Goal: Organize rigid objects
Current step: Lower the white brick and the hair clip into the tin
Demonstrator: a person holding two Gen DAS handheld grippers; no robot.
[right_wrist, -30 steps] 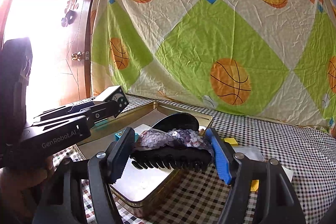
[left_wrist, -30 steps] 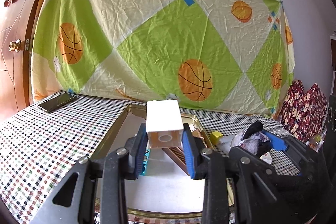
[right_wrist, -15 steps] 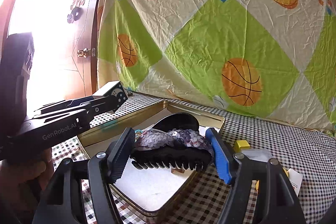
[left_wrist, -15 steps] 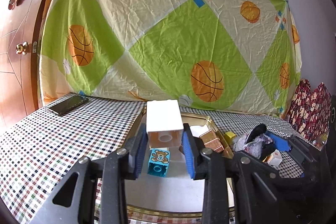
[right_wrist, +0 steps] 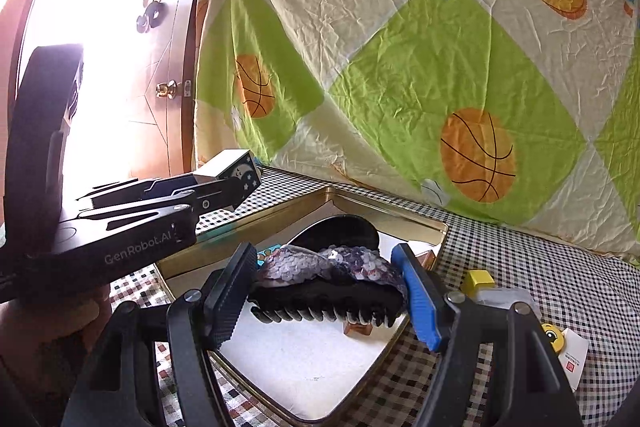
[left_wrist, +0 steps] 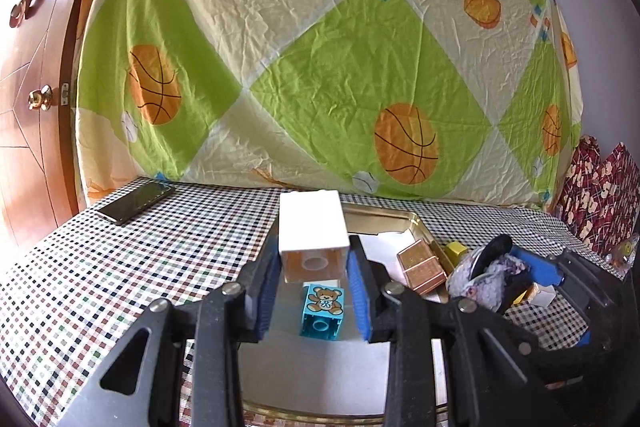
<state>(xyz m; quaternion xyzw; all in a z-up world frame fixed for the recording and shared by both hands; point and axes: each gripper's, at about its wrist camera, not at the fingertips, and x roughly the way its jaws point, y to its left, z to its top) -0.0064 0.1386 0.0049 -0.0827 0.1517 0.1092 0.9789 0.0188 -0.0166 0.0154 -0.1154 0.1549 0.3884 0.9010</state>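
My left gripper (left_wrist: 314, 269) is shut on a white block (left_wrist: 312, 231) with an orange underside, held above the gold tin tray (left_wrist: 384, 213). In the tray lie a blue teddy-bear brick (left_wrist: 322, 311) and a copper box (left_wrist: 420, 267). My right gripper (right_wrist: 326, 297) is shut on a black hair claw clip (right_wrist: 326, 305) with purple sequins, above the tray's near right edge (right_wrist: 404, 221). The left gripper with its white block (right_wrist: 234, 167) shows in the right wrist view, over the tray's left side.
A phone (left_wrist: 136, 201) lies at the table's far left. A yellow block (right_wrist: 478, 281), a clear packet, a smiley toy (right_wrist: 554, 337) and a white card lie right of the tray. A sheet hangs behind; a door (left_wrist: 28, 107) stands left.
Both grippers have lifted and drawn back a little with their objects still held. The blue teddy-bear brick has come into clear view below the white block.
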